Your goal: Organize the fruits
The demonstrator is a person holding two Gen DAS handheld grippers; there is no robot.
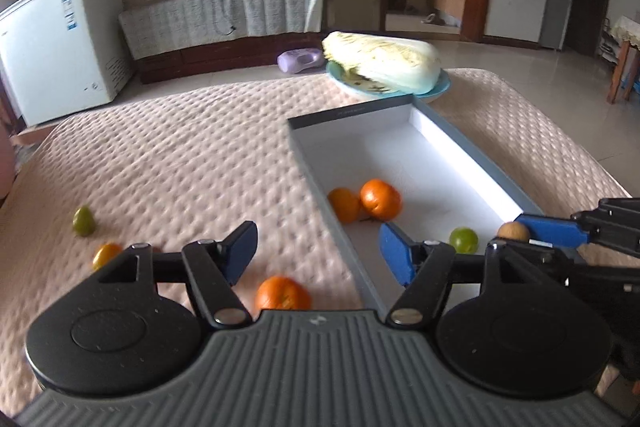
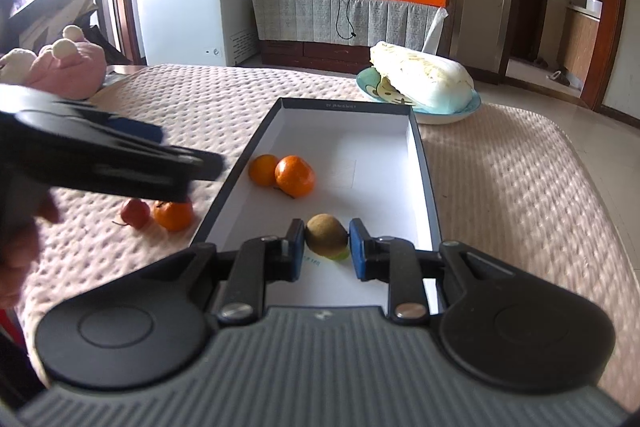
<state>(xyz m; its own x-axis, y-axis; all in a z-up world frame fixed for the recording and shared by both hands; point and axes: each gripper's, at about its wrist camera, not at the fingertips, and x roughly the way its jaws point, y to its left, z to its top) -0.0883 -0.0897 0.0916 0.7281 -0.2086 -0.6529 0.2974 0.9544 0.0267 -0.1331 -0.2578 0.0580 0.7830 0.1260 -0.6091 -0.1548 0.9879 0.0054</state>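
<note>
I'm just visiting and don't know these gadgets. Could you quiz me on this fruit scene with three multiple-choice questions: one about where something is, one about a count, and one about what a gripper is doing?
1. Where does the cabbage lie?
A. Inside the box
B. On the blue plate beyond the box
C. On the floor

2. How many oranges lie inside the box?
A. Two
B. Four
C. None

3. What is the right gripper doing?
A. Standing wide open with nothing between its fingers
B. Clamped on an orange
C. Closed on a brown kiwi

Answers:
1. B: the cabbage rests on the plate past the box's far end.
2. A: one orange and a second orange sit side by side on the box's white floor.
3. C: both blue pads press the kiwi's sides above the box's near end.
</note>
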